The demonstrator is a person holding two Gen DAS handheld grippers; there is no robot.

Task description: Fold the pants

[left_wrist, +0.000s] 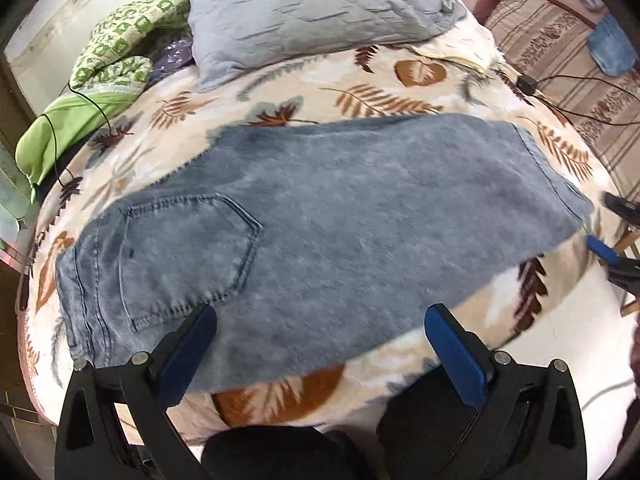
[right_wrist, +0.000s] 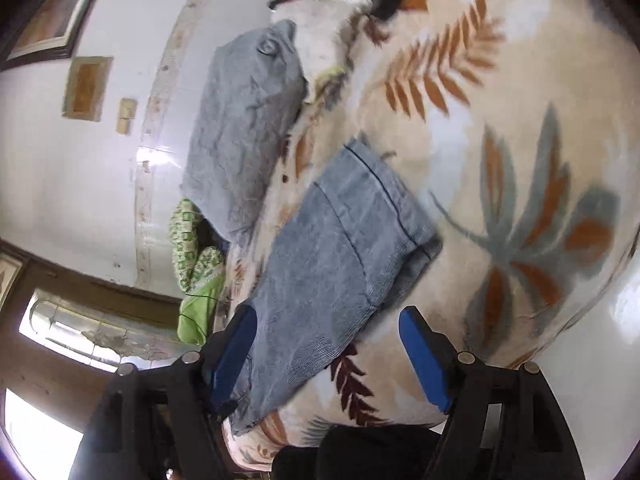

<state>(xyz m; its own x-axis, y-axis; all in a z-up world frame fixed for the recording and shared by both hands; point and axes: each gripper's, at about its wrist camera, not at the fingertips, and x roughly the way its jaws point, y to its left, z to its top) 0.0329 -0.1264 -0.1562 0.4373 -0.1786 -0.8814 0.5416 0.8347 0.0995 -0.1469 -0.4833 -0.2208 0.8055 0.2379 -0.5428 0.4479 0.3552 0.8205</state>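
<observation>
Faded blue jeans (left_wrist: pixel 320 216) lie flat on a leaf-patterned blanket (left_wrist: pixel 360 92), folded lengthwise, back pocket (left_wrist: pixel 188 256) at the left, leg hems at the right. My left gripper (left_wrist: pixel 320 320) is open and empty, hovering over the near edge of the jeans by the seat. In the right wrist view the jeans (right_wrist: pixel 332 264) run away from the camera, hems (right_wrist: pixel 392 208) at the far end. My right gripper (right_wrist: pixel 328 320) is open and empty above their near part. Its blue fingertips (left_wrist: pixel 604 250) show at the right edge of the left wrist view.
A grey-blue pillow (left_wrist: pixel 312 12) lies at the head of the bed. Green patterned cloth (left_wrist: pixel 116 52) sits at the far left with a black cable (left_wrist: pixel 88 96) over it. Another cable with a black adapter (left_wrist: pixel 526 82) lies at the right, beside a striped sofa (left_wrist: pixel 560 48).
</observation>
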